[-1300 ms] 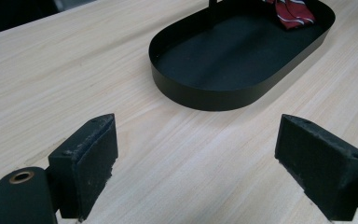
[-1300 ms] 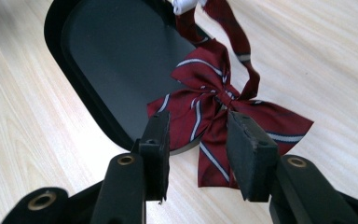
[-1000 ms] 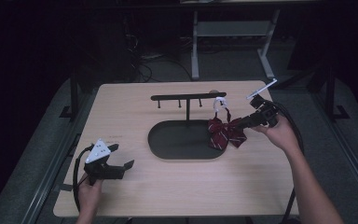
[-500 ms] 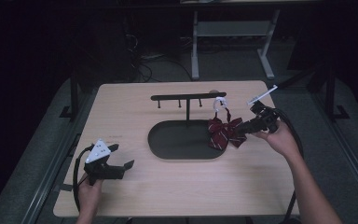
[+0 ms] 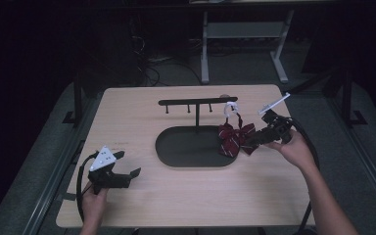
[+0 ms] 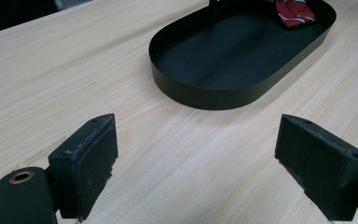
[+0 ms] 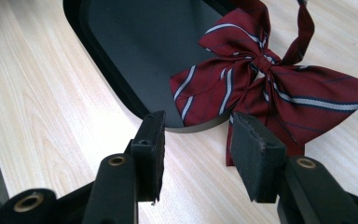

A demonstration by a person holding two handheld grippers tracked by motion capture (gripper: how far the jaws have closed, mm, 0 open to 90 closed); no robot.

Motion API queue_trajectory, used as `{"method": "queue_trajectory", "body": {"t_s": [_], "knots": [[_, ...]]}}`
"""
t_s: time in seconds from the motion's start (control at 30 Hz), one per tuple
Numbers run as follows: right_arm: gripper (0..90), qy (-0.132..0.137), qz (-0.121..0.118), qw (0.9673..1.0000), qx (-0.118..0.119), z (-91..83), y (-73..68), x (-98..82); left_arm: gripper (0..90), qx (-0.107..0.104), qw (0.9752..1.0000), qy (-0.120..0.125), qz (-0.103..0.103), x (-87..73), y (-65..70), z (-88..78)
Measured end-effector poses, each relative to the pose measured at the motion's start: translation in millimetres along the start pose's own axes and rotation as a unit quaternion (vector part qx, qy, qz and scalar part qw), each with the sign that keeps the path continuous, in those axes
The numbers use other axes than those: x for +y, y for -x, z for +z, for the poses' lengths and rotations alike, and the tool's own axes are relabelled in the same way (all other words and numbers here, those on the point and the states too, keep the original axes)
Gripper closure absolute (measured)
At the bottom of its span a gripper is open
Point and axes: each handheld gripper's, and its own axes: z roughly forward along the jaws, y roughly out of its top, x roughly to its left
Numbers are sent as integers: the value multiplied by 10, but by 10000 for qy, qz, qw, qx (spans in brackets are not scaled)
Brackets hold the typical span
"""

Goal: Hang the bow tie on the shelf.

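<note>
Cloth this soft and light will flop and slide, so the maroon bow tie (image 7: 265, 88) with pale stripes, draped over the black tray's rim (image 7: 121, 88) just ahead of the half-open, empty right gripper (image 7: 198, 140), is probably best pinched at its knot.

Bright sharp tabletop, dark surroundings.

Light wood table (image 5: 176, 205) under bright light, room around it dark. Grey floor (image 5: 254, 68) behind the table, tangle of cables (image 5: 149, 58) on it at back left. White metal desk frame (image 5: 245, 36) stands further back, legs on the floor. Dark grey strips flank the table's sides
</note>
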Motion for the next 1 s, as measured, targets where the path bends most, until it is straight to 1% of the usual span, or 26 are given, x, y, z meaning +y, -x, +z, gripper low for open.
{"method": "queue_trajectory", "body": {"t_s": [0.23,0.3,0.4,0.43,0.63,0.67,0.77,0.8,1.0], "knots": [[542,-42,30,9999,110,49,-4,-91,130,-1,10000,-7,3,-3,0,3],[540,-104,15,9999,95,54,-11,-107,130,5,10000,1,0,-3,-1,4],[538,-105,-11,9999,103,46,-30,-123,130,4,10000,-9,-7,-2,-4,2],[539,-52,-43,9999,79,46,-37,-135,130,6,10000,-6,-11,-2,-1,0],[540,-68,-10,9998,178,110,-46,-257,130,17,10000,7,13,-2,-6,-2],[540,-86,15,9998,188,119,-43,-278,130,12,10000,-18,-4,-2,-3,-4],[538,-73,60,9997,237,148,-23,-336,130,17,10000,20,-20,-4,3,-3],[538,-103,75,9997,216,152,-16,-353,130,16,10000,30,-47,-5,5,0],[534,-59,148,9996,248,169,-4,-460,129,14,10000,-23,37,-3,-4,-3]]}}
